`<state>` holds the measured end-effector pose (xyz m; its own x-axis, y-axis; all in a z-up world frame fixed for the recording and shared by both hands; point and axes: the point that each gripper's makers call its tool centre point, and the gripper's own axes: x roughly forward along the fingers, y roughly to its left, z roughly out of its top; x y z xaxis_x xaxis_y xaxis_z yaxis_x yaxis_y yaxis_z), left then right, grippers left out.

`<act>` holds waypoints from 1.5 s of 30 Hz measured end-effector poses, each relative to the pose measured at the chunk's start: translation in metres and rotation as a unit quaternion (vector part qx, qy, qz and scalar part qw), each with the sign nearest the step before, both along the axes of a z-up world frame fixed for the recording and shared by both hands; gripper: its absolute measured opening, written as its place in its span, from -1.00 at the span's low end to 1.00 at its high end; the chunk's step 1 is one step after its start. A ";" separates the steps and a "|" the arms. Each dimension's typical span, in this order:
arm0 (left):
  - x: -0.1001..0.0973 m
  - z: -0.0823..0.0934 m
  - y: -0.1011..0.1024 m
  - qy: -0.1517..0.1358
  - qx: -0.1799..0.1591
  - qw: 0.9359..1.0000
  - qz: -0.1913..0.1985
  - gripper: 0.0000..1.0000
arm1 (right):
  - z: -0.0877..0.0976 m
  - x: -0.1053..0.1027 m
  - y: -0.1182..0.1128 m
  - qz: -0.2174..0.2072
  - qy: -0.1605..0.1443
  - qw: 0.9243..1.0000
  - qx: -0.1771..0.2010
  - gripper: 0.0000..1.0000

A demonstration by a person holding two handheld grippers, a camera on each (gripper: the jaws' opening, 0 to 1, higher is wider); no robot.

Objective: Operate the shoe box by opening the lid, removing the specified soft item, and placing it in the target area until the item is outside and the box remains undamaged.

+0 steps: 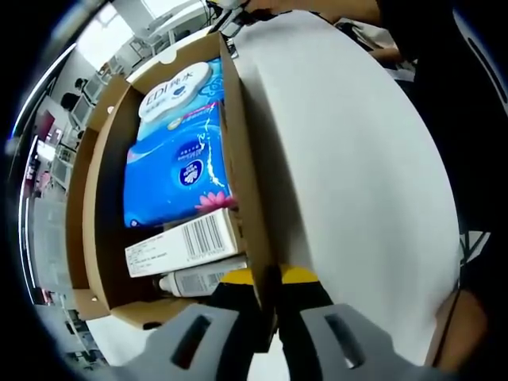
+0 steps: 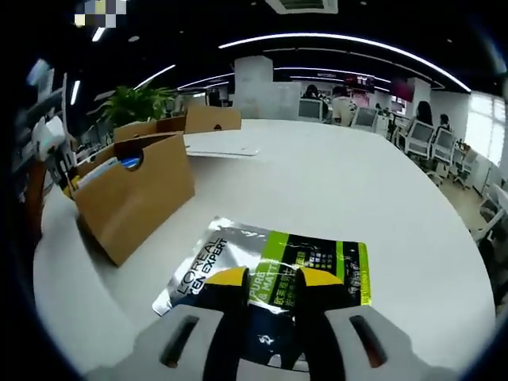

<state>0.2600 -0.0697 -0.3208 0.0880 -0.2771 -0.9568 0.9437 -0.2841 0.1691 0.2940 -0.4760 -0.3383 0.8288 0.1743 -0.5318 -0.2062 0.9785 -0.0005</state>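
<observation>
The brown cardboard shoe box (image 1: 95, 238) stands with its lid off. Inside lie a blue wet-wipes pack (image 1: 178, 159), a white barcoded carton (image 1: 186, 242) and a white tube (image 1: 198, 279). My left gripper (image 1: 268, 279) is shut on the box's thin side wall (image 1: 242, 159), one jaw inside and one outside. In the right gripper view the same box (image 2: 135, 198) sits at the left. A soft silver, green and black pouch (image 2: 317, 258) lies flat on the white table (image 2: 357, 182). My right gripper (image 2: 274, 279) hovers over its near end, jaws slightly apart, the pouch unwrinkled between them.
A second cardboard box (image 2: 210, 119) and a flat white sheet (image 2: 222, 151) lie farther back on the table, near a potted plant (image 2: 135, 103). Office chairs (image 2: 421, 139) and seated people ring the far edge. A person's dark sleeve (image 1: 444, 71) is beside the box.
</observation>
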 end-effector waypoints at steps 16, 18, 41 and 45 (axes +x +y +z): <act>0.000 0.000 0.000 -0.002 0.000 1.000 0.002 -0.89 | 0.007 -0.006 0.002 -0.022 0.027 0.999 -0.007 -0.26; 0.000 0.000 0.000 -0.003 0.000 1.000 0.001 -0.89 | 0.011 -0.006 0.009 -0.006 0.032 0.999 -0.004 -0.24; 0.000 -0.001 0.002 -0.010 0.007 1.000 -0.003 -0.88 | 0.079 -0.032 0.061 0.093 0.059 0.987 -0.120 -0.16; 0.000 -0.001 0.003 -0.011 0.006 1.000 -0.002 -0.88 | 0.095 -0.030 0.078 0.109 0.058 0.984 -0.128 -0.14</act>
<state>0.2602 -0.0672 -0.3216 0.1071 -0.2659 -0.9580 0.9385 -0.2910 0.1856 0.2644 -0.3982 -0.2436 0.7176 0.1895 -0.6702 -0.4250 0.8815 -0.2059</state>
